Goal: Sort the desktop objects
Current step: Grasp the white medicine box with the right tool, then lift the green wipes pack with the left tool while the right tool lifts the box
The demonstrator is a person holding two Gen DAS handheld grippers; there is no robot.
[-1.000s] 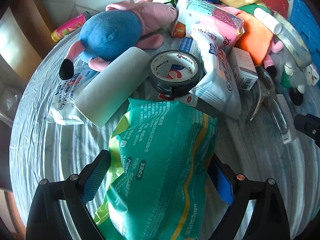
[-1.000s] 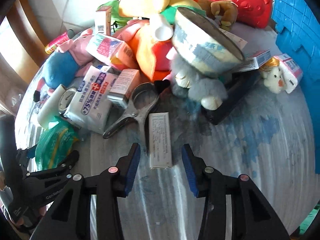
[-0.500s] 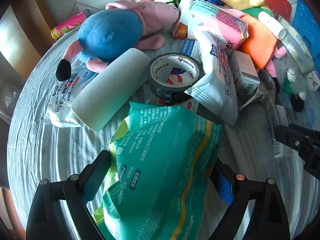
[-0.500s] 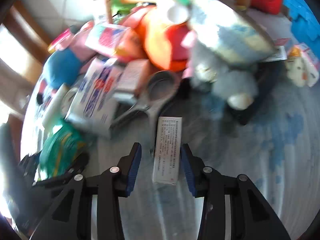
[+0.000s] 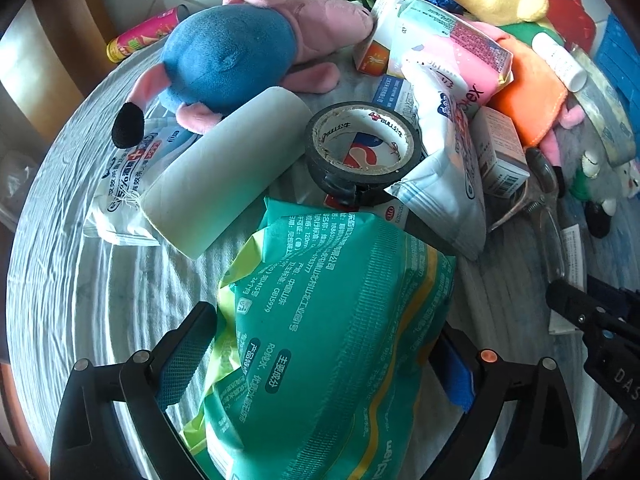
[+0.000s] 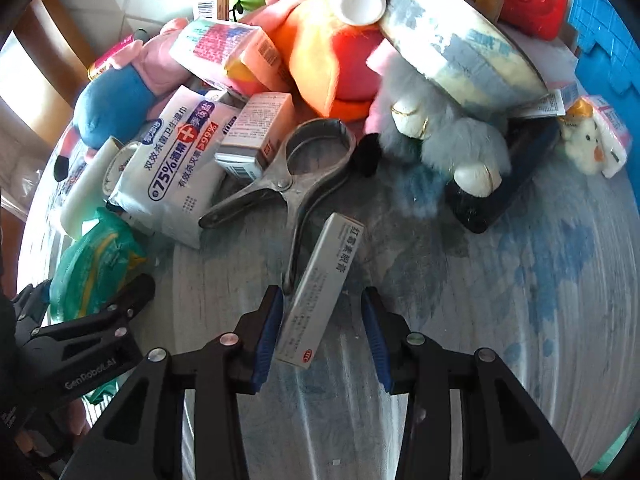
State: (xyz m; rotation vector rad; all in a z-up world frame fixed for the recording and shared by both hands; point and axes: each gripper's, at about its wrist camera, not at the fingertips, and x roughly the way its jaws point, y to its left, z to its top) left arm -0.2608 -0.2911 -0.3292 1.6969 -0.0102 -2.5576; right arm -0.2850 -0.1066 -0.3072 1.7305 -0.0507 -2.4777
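Note:
My left gripper (image 5: 324, 320) is shut on a green wipes packet (image 5: 332, 312), which fills the space between both pads; that packet (image 6: 92, 264) also shows at the left edge of the right wrist view. A long white ointment box (image 6: 320, 292) lies tilted between the jaws of my right gripper (image 6: 320, 294). The left pad touches the box, while a gap shows at the right pad, so this gripper is open. In the left wrist view, the right gripper (image 5: 592, 312) enters from the right edge.
A cluttered pile lies ahead on the grey cloth-covered table (image 6: 500, 300): a metal clamp (image 6: 304, 168), white wipes packet (image 6: 180, 160), black tape roll (image 5: 362, 148), white cylinder (image 5: 224, 172), blue-and-pink plush (image 5: 228, 56), grey plush (image 6: 440, 136), small boxes, and a blue crate (image 6: 608, 20) at the right.
The right gripper has closed in around the white box, which has gone from lying flat to tipped on its edge and skewed. The left gripper with the green packet has stayed put.

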